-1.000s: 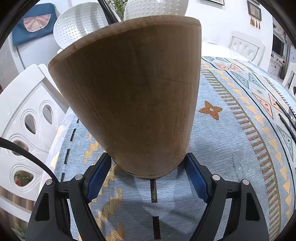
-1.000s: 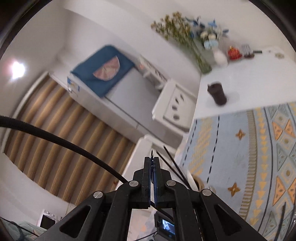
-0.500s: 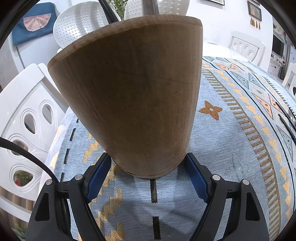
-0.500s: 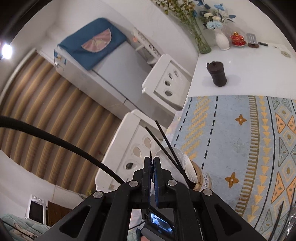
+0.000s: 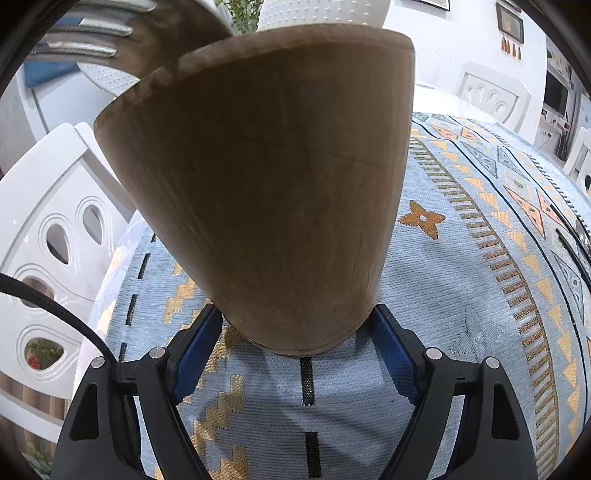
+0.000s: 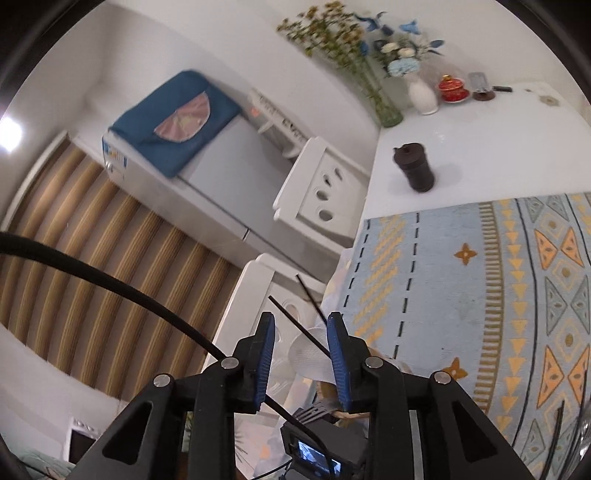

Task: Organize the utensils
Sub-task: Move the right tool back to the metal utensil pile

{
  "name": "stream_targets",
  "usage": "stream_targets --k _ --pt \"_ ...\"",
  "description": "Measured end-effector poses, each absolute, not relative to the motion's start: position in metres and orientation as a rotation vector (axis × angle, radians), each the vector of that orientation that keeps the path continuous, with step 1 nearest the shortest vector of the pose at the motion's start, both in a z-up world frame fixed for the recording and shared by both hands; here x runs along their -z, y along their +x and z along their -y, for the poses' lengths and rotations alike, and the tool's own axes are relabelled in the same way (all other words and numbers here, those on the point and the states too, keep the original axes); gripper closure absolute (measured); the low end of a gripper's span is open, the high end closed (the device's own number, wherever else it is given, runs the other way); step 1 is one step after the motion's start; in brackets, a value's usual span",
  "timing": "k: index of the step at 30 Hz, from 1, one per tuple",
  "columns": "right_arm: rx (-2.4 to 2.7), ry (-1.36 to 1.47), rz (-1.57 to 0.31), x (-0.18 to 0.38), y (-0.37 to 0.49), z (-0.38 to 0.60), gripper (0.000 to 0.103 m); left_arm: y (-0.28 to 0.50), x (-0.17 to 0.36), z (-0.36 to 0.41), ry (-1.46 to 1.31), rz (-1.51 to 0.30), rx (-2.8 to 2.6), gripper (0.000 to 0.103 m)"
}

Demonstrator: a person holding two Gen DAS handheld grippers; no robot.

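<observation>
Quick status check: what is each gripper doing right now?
Left gripper: around the brown wooden utensil cup, jaws opening.
Right gripper: jaws opening, holding nothing.

fork (image 5: 110, 40): blurred, cut by edge | holder (image 5: 266, 177) interior: hidden, perhaps occupied

Brown wooden cup (image 5: 269, 184) on a pale-blue tablecloth (image 5: 461, 295) patterned with orange triangles and stars.

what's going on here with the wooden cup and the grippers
A person is sorting utensils into a wooden cup on a patterned tablecloth. The left gripper brackets the cup's base, its jaws easing open. The right gripper hangs above the cup with its jaws opening and nothing pinched between them. A fork now leans over the cup's rim beside white perforated utensils, apparently just dropped in.
</observation>
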State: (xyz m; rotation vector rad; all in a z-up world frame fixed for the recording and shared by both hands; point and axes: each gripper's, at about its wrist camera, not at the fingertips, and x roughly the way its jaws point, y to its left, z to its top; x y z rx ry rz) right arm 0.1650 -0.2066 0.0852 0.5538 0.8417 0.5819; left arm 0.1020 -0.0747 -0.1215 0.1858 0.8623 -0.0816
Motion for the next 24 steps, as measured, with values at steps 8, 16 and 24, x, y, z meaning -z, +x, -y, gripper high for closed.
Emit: stream_targets --k 8,16,24 --pt "-0.390 0.554 -0.858 -0.066 0.142 0.256 0.073 0.100 0.122 0.076 0.186 -0.862 0.081 0.021" --pt "-0.064 0.488 -0.847 -0.051 0.098 0.337 0.073 0.100 0.121 0.076 0.192 -0.861 0.079 0.021" --pt "0.141 0.480 -0.891 -0.034 0.077 0.386 0.065 0.100 0.121 0.076 0.193 -0.860 0.079 0.021"
